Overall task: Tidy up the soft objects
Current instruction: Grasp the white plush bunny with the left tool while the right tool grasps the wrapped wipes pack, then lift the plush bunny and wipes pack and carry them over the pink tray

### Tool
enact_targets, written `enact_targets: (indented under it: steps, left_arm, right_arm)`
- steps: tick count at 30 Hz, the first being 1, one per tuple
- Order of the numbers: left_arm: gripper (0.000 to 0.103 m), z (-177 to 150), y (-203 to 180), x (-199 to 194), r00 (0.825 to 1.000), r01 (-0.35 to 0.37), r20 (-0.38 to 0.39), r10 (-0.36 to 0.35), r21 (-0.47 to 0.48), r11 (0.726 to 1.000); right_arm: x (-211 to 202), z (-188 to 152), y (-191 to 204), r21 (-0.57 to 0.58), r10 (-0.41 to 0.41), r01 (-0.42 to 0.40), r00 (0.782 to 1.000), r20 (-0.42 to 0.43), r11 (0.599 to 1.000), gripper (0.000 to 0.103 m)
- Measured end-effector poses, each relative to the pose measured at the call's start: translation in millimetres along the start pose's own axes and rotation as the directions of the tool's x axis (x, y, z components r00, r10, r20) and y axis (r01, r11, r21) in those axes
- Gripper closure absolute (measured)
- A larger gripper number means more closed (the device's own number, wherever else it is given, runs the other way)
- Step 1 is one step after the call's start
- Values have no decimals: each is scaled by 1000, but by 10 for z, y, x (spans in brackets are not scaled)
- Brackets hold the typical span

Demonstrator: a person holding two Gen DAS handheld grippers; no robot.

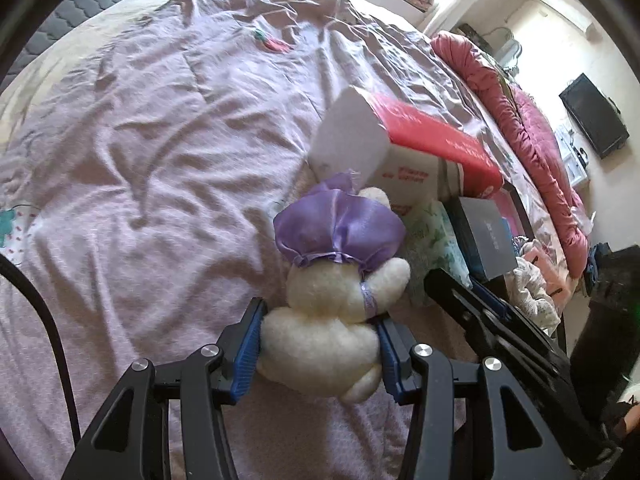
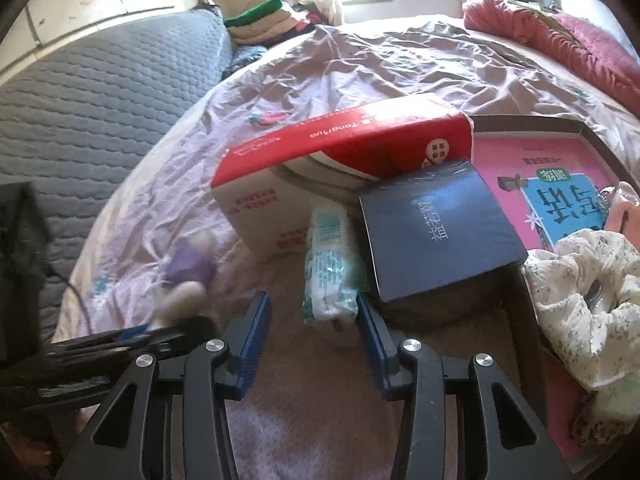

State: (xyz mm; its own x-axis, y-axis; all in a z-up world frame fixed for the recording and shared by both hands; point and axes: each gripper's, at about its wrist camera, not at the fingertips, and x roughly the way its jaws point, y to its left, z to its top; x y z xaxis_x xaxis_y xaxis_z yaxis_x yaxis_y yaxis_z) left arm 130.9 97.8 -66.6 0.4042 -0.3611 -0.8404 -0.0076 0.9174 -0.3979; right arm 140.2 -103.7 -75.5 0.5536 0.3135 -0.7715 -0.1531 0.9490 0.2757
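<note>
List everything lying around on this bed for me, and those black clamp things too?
plush toy: one, cream with purple cap, clamped in left gripper
carton: one, red and white, mid-bed
tissue pack: one, white-green, before the carton
dark box: one, navy, right of pack
pink book: one, far right
floral cloth: one, white, right edge
bedsheet: one, lilac
quilt: one, red, bed's edge
left gripper: black, blue pads
right gripper: same, pack not squeezed
</note>
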Motion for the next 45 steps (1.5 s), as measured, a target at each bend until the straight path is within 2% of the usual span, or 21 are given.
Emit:
enact_targets:
  steps: [6,8,10,13,20,26,31,38,45]
  left_arm:
    - [52,-33,59,-52,1000,0,-3,0,-11,1000]
    - [52,-36,50,-56,1000,2,-7,-2,-9,1000]
    - [52,-45,26,-60,1000,-1,-8,1,-2,1000]
    - [52,-52,-27,-56,1000,0,-9,0,2,1000]
    - [52,-67,-148,-152,1000,-20,10,19,25,999]
    - [52,-125,-258,-315,999,-33,29,32,38,999]
    - [52,-164,-431,-493,997,-49,58,45,65,997]
    - [52,-231,-864,-745,992,-73,114,59,127,989]
    - [52,-306,-1301,-960,982,-103,175,69,193,976]
  right_arm:
    - [194,27,75,-32,-45,44,999,-14,998,60]
    - [262,46,12,-9,-59,59,998,-29,998,71]
    - [281,40,-28,3,-53,53,998,-35,999,76]
    - [247,23,-41,-15,-36,35,999,-24,999,76]
    - [-80,29,3,-59,89,-88,996,2,994,77]
    - [-396,1,23,-69,162,-161,987,15,985,77]
    - [-702,30,3,-90,180,-175,983,44,980,77]
    - [-1187,103,-90,-128,178,-164,978,112,978,77]
    - [-1575,126,-287,-116,172,-153,970,174,981,77]
